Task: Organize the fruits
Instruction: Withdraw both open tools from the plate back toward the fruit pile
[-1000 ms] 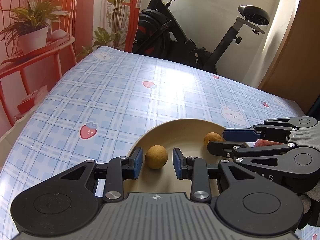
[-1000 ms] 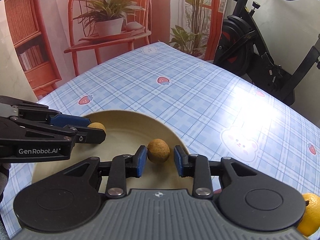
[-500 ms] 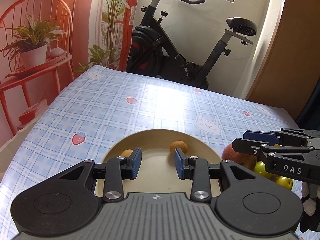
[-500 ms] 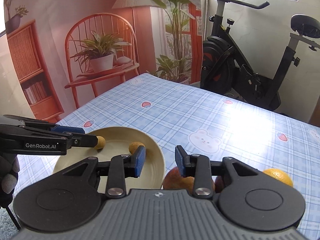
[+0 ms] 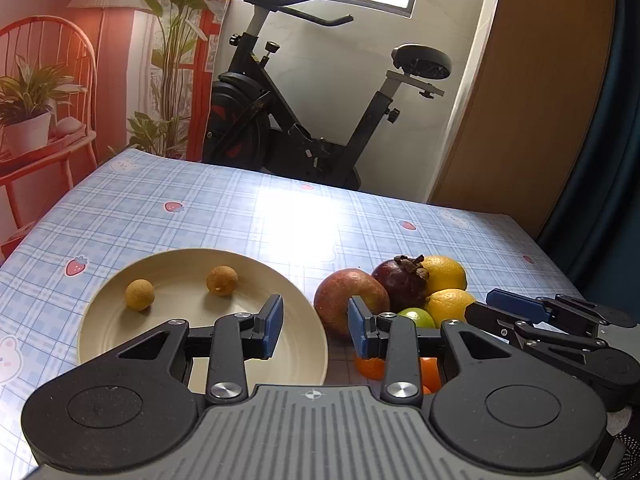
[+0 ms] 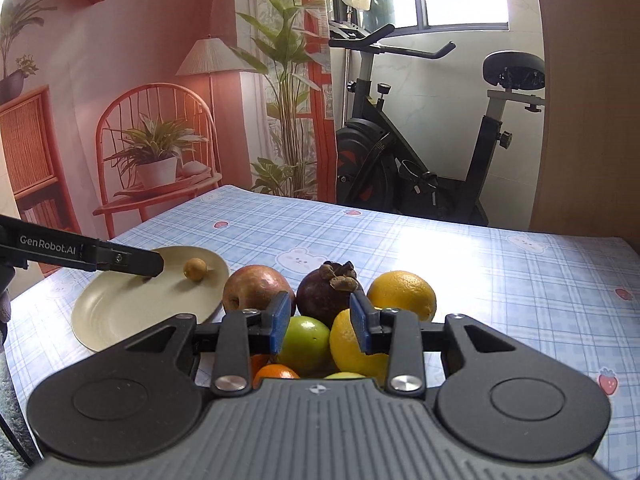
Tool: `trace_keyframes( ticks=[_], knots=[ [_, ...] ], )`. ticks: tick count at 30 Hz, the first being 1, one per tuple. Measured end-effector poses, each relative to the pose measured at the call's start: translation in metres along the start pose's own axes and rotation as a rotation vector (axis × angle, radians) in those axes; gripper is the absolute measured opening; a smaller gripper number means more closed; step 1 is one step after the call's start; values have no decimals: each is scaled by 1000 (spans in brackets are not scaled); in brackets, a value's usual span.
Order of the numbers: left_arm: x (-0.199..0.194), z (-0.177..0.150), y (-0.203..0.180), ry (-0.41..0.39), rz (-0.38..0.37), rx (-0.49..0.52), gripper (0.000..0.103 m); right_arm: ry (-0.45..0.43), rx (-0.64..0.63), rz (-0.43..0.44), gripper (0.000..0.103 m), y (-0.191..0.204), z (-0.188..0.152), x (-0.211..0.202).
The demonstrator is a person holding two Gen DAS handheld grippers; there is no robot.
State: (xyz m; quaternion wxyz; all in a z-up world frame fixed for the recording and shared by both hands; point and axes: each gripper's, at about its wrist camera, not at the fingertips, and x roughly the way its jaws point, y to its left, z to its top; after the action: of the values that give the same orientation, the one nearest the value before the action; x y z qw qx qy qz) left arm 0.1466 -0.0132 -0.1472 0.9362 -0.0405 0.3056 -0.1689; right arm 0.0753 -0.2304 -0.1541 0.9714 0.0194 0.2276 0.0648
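A glossy blue plaid tablecloth (image 5: 248, 216) printed with strawberries covers your table. At left, a smooth cream round plate (image 5: 120, 344) holds two small, rough tan fruits (image 5: 139, 295), well apart. Your left gripper (image 5: 315, 326) hangs over the plate's right rim, jaws spread, empty. Just right of the plate sits a heap: matte red apple (image 6: 256, 286), dark mangosteen (image 6: 326, 290) with woody cap, green apple (image 6: 306, 344), dimpled lemons (image 6: 402, 292). Your right gripper (image 6: 320, 326) hovers released above the heap.
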Motion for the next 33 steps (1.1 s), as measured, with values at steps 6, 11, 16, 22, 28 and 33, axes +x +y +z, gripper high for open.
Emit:
trace_keyframes(
  ticks=[6, 11, 16, 22, 28, 33],
  knots=[
    [0, -11, -19, 25, -29, 36, 38, 10, 94, -11, 36, -12, -21, -18],
    [-5, -18, -24, 29, -25, 49, 38, 19, 158, -8, 36, -16, -27, -28],
    [-10, -18, -23, 25, 8, 62, 38, 34, 125, 39, 36, -2, -22, -26],
    [-17, -17, -11, 17, 50, 55, 38, 94, 78, 126, 36, 24, -20, -10],
    [-21, -19, 0, 10, 76, 18, 38, 178, 19, 133, 36, 45, -27, 4],
    [-22, -26, 4, 5, 69, -1, 38, 234, 32, 99, 36, 43, -27, 14]
  ],
)
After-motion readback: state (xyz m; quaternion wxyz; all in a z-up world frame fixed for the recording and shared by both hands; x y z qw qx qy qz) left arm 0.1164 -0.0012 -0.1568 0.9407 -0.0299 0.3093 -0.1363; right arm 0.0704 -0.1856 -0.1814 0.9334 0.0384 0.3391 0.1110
